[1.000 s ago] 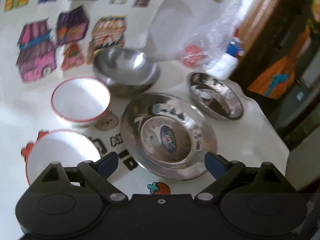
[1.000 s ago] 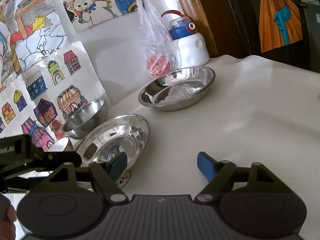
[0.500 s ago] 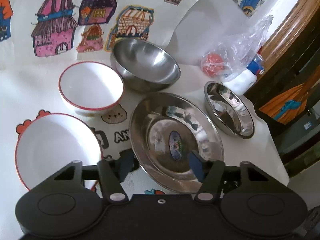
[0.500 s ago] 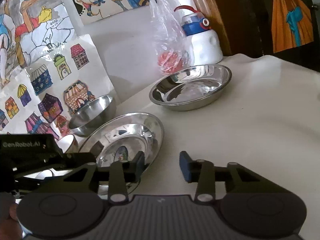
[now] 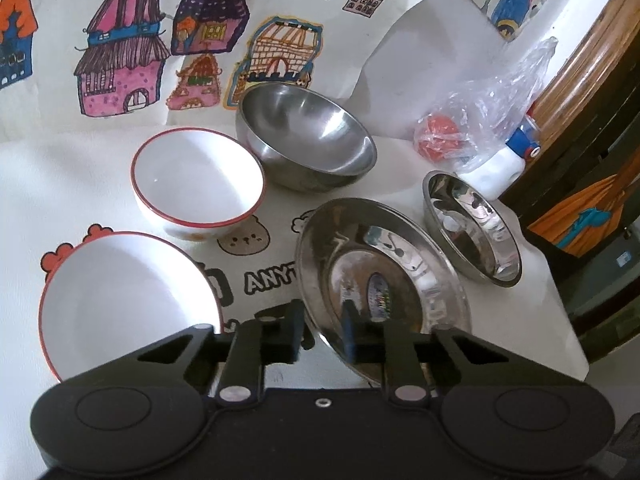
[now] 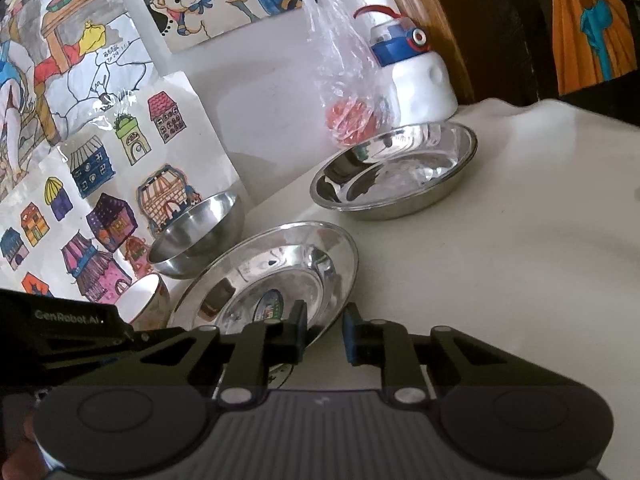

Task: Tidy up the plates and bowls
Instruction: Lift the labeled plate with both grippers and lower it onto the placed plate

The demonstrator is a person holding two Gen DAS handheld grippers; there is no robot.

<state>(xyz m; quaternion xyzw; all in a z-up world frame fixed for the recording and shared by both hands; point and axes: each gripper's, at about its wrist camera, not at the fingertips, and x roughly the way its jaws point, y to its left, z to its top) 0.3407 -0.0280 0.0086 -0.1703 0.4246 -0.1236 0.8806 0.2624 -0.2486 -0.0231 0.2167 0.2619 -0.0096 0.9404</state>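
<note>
A wide steel plate (image 5: 384, 272) with a sticker in its middle lies at the table's front, its near-left rim tilted up. My left gripper (image 5: 322, 332) is shut on that rim. In the right wrist view my right gripper (image 6: 324, 332) is closed to a narrow gap over the near rim of the same plate (image 6: 272, 268). A deep steel dish (image 5: 472, 232) sits to the right. At the back stands a steel bowl (image 5: 308, 140). A red-rimmed white bowl (image 5: 196, 184) and a red-rimmed white plate (image 5: 120, 300) lie to the left.
A clear bag holding something red (image 5: 440, 140) and a white bottle with a blue cap (image 5: 504, 164) stand at the back right by the wall. Drawings of houses cover the wall behind. The table edge (image 5: 560, 300) drops off on the right.
Both grippers have gone from wide open to nearly closed while moving in onto the wide steel plate's rim. The plate's near-left edge now looks raised.
</note>
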